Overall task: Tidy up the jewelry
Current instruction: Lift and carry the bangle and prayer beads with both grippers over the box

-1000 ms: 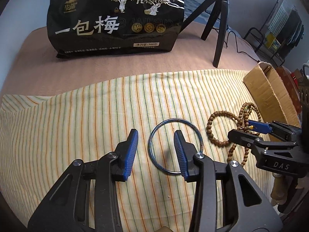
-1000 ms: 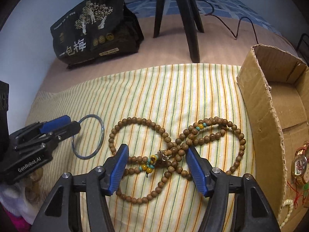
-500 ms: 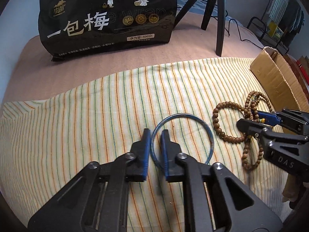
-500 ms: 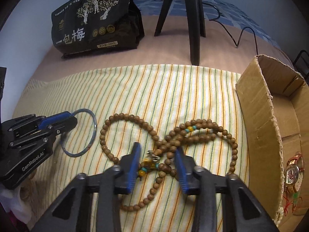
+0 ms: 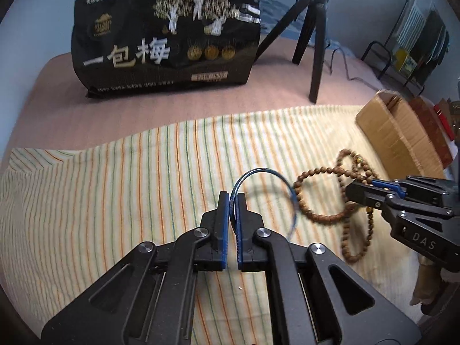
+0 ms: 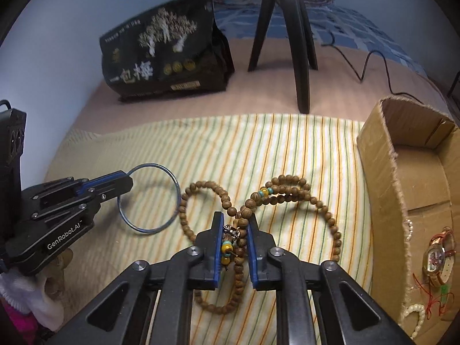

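Blue bangle (image 5: 260, 172): pinched at its near rim by our left gripper (image 5: 233, 201), lifted over the striped cloth (image 5: 115, 201).
Wooden beads (image 6: 287, 195): our right gripper (image 6: 235, 230) clamps their knotted middle, low over the cloth.
Right view only: watch (image 6: 437, 256) inside the cardboard box (image 6: 385, 172).

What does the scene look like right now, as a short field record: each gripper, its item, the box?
left gripper: shut on blue bangle
right gripper: shut on wooden bead strand
surface: striped cloth
cardboard box: right of the cloth, open top
box contents: wristwatch, pearl string
background: black bag, tripod
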Tool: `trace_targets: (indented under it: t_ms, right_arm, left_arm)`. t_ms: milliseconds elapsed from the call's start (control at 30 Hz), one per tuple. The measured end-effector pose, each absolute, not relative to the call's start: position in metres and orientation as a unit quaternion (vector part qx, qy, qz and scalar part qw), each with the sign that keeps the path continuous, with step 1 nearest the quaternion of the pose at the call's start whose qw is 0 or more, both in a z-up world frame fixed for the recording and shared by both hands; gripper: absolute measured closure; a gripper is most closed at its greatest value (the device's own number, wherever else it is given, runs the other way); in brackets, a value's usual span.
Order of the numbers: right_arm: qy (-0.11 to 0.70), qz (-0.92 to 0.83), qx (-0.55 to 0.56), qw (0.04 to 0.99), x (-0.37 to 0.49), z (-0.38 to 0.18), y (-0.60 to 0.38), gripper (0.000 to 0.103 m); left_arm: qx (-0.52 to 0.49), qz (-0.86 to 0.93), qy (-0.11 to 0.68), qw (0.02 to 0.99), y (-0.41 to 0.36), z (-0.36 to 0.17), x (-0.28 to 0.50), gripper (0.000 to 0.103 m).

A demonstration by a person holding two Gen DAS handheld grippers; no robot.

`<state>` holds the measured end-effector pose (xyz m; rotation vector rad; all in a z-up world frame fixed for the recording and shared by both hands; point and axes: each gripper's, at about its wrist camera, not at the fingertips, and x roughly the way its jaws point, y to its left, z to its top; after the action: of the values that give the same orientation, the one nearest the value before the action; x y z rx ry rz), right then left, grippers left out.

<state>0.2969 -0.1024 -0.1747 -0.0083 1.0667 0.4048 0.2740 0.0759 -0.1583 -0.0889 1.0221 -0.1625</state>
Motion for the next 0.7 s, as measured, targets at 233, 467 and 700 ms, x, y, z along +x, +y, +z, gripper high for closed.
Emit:
trace_targets:
  t_ms: [233, 467, 700]
  right_arm:
    - [0.484, 0.199, 0.006, 0.852, 0.289, -0.152, -0.11, 0.09]
    - [0.447, 0.219, 0.018, 0.867, 0.271, -0.115, -0.12, 0.09]
    - [0.407, 0.236, 0.038, 0.881, 0.252, -0.078, -0.132, 0.09]
  left_arm:
    - [-0.042, -0.097, 0.465, 0.879, 0.07, -0.13, 0.258, 0.102]
    - [-0.056, -0.116, 0.429, 0.894, 0.071, -0.089, 0.242, 0.102]
    - [-0.083, -0.128, 0.388, 0.909, 0.084, -0.045, 0.224, 0.102]
